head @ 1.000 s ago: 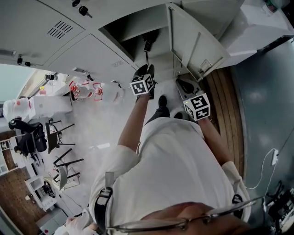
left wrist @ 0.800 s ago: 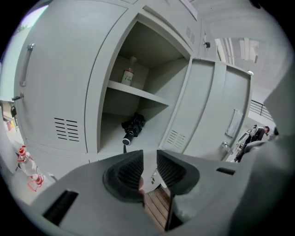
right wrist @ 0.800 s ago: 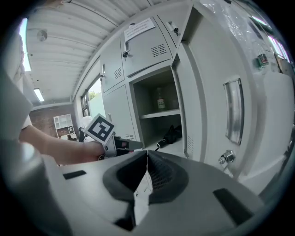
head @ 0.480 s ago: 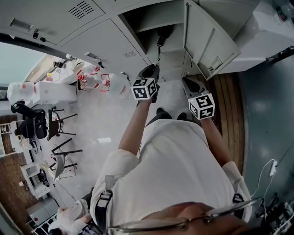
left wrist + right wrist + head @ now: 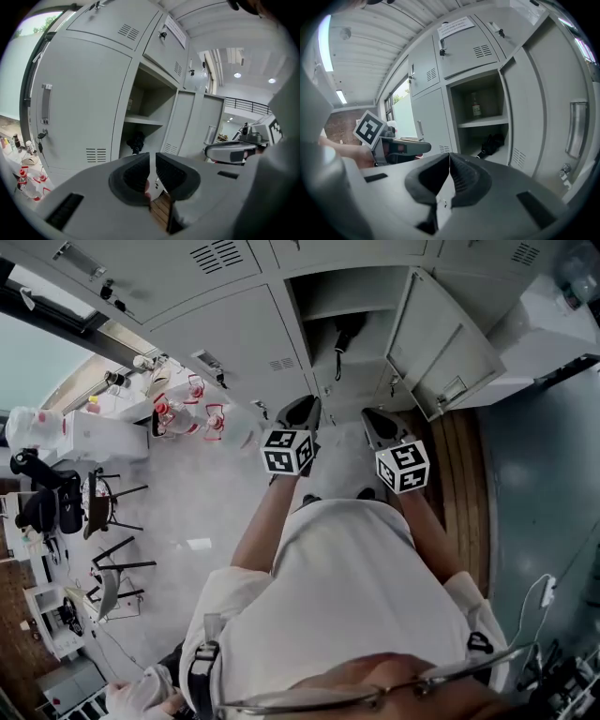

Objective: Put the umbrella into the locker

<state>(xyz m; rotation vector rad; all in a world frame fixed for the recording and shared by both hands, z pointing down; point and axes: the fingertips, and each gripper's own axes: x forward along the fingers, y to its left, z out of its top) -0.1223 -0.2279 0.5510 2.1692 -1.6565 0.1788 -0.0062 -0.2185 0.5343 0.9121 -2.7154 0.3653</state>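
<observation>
Both grippers have backed out of the locker (image 5: 323, 362) since a second ago, and the umbrella (image 5: 342, 334) stayed behind in it. It sits on the locker's lower floor, under the shelf (image 5: 483, 123), long axis running front to back with the strap end toward the opening. The left gripper (image 5: 302, 409) is closing on nothing, with just a thin gap left. The right gripper (image 5: 375, 418) has its jaws pressed together, also empty. The umbrella is straight ahead of both, about midway between them. The locker door (image 5: 441, 343) hangs open on the right side, so I'd guess the right gripper is the handier one to swing it shut.
</observation>
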